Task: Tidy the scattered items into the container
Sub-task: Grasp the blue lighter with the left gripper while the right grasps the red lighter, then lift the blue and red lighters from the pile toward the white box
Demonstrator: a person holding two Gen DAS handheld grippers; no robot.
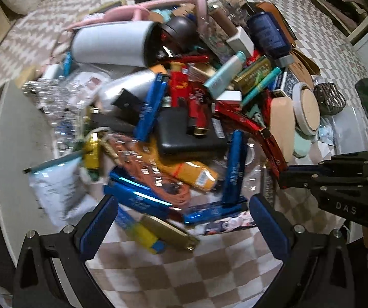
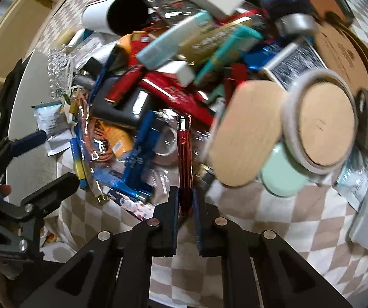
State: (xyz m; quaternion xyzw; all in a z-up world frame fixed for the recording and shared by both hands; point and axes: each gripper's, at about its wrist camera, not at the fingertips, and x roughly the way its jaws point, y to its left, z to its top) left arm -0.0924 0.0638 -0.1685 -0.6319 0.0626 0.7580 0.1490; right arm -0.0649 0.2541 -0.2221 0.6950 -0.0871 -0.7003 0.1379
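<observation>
Left wrist view: the left hand-held gripper hovers wide, holding nothing, over the clear container heaped with items near the tabletop's edge.

Right wrist view: the right hand-held gripper pinches a slim red tube — mid-placement, likely. Next: carry it over the heap, then release.

1 white tumbler, 1 black power bank, 1 cork-topped lid.
</observation>
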